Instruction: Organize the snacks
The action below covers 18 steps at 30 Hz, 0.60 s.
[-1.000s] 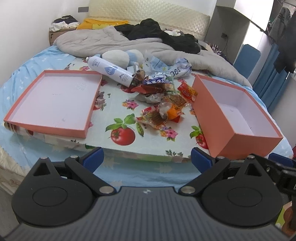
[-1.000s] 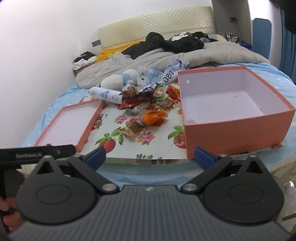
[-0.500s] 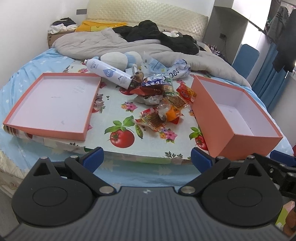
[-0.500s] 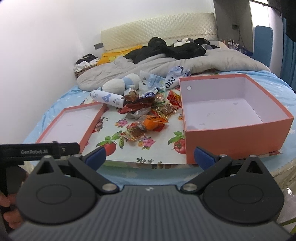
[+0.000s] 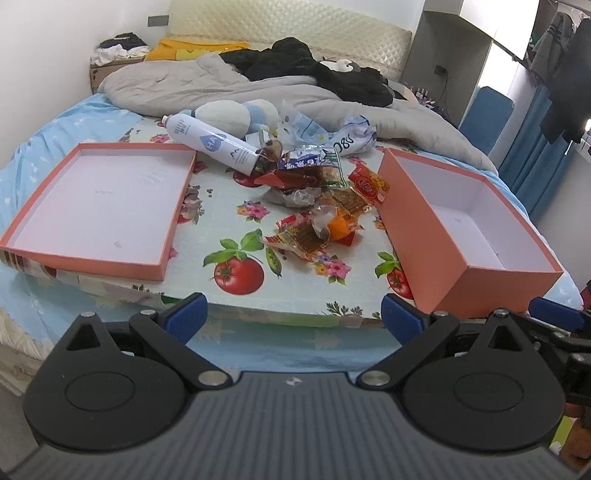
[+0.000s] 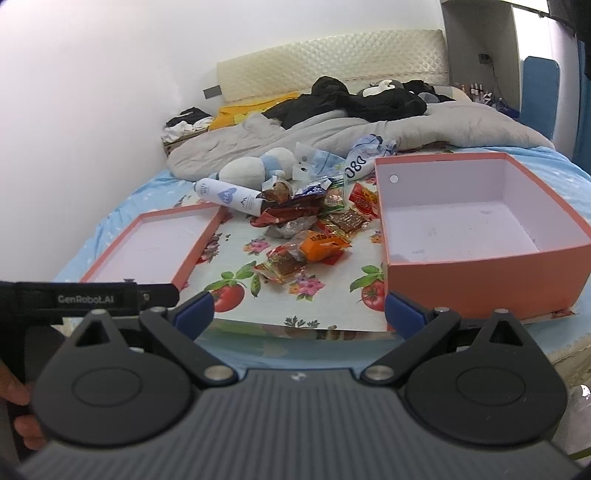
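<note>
Grey duvet (image 5: 229,85), black clothes (image 5: 317,72), plush toy (image 5: 236,114), white bottle (image 5: 212,144), quilted headboard (image 5: 288,22)

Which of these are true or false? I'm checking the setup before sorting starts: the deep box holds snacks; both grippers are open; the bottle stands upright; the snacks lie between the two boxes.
1. The deep box holds snacks: false, it is empty.
2. The left gripper and right gripper are open: true.
3. The bottle stands upright: false, it lies on its side.
4. The snacks lie between the deep box and the shallow lid: true.
</note>
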### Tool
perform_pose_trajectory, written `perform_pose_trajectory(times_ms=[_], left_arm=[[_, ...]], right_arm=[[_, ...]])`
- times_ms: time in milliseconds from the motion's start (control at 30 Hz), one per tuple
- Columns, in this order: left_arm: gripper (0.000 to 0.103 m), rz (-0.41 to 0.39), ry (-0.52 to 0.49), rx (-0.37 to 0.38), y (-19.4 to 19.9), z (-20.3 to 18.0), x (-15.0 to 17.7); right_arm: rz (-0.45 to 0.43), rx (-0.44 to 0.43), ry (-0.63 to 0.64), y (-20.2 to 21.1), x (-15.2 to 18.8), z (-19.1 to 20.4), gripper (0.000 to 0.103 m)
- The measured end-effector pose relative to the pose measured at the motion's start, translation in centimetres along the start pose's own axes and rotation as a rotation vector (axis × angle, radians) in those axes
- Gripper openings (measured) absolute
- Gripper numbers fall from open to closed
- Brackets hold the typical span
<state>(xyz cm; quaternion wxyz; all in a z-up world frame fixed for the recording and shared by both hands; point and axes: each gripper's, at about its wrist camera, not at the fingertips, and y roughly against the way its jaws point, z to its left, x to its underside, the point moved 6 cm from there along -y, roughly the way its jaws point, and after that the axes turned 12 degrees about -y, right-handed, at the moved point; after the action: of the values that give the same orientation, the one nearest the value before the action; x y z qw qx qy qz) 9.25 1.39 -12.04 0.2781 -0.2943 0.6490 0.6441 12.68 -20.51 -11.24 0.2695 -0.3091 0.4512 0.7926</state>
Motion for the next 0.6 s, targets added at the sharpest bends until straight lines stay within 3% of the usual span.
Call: perform_pose_trajectory(times_ms=[300,400,600], left_arm=[[0.102,-0.016,-0.032,0.007,-1.0,1.0,-1.0],[0.102,-0.01,-0.084,-0.023,-2.0,1.0,-1.5],[0.102,-0.016,-0.091,-0.003,-4.6,0.8,-2.6]], right_arm=[[-0.008,-0.009,-0.025,-0.3,0.1,-0.2,0.1],[-0.012,-0.005,-0.073,-0.8,0.1,-0.8,0.1],[-0.037,-0.004,-0.09,-2.1,0.2,-1.0,0.101]])
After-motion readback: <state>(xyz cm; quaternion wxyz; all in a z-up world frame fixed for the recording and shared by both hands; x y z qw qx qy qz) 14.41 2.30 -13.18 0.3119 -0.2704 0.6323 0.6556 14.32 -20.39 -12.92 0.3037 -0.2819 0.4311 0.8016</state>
